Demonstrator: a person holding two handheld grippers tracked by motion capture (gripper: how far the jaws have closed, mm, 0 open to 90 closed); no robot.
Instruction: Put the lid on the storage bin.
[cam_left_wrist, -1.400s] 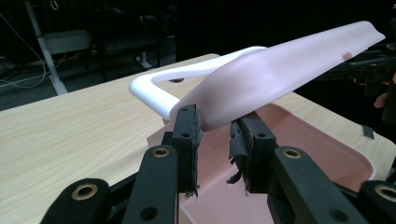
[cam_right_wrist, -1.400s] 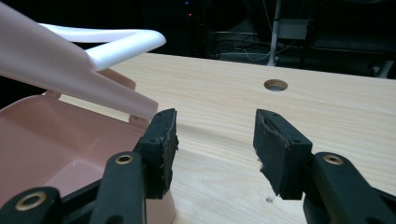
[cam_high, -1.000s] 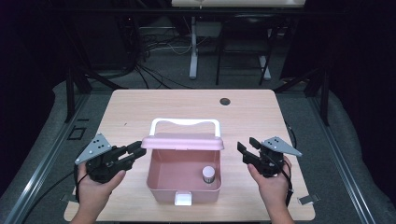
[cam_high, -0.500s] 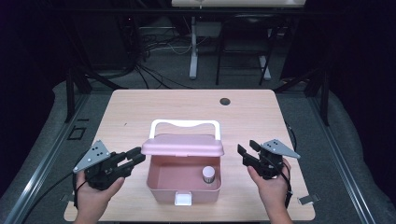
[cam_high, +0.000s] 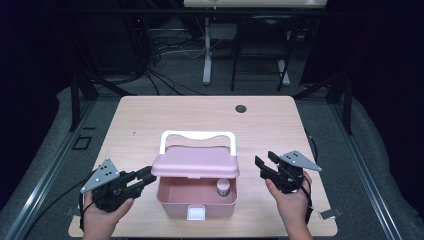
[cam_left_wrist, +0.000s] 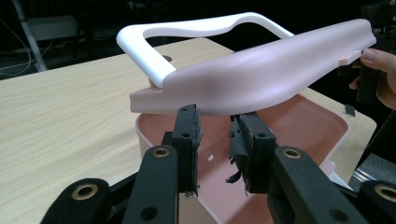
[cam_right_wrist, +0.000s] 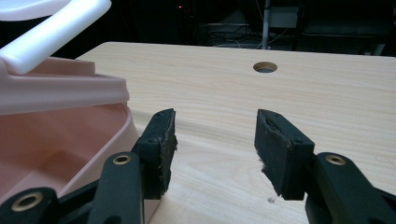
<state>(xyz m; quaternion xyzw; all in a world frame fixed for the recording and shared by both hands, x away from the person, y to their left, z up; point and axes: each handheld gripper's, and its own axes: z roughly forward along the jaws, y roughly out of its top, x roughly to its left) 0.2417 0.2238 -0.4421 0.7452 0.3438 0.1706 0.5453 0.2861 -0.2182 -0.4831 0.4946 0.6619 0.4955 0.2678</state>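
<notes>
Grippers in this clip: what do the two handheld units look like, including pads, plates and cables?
Both are black two-jaw units. The left gripper and the right gripper each carry a grey three-cornered plate with small dark holes on top and trail a dark cable. The jaw arms show brass-coloured rivets, and the black pads look frayed at the edges. No sleeves show.

High view sits above the near edge, looking forward and down over the whole desk (cam_high: 150, 125). Each tool cam rides low and super close behind its jaws. All three catch the pink box (cam_high: 197, 200) (cam_left_wrist: 289, 121) (cam_right_wrist: 56, 149).
</notes>
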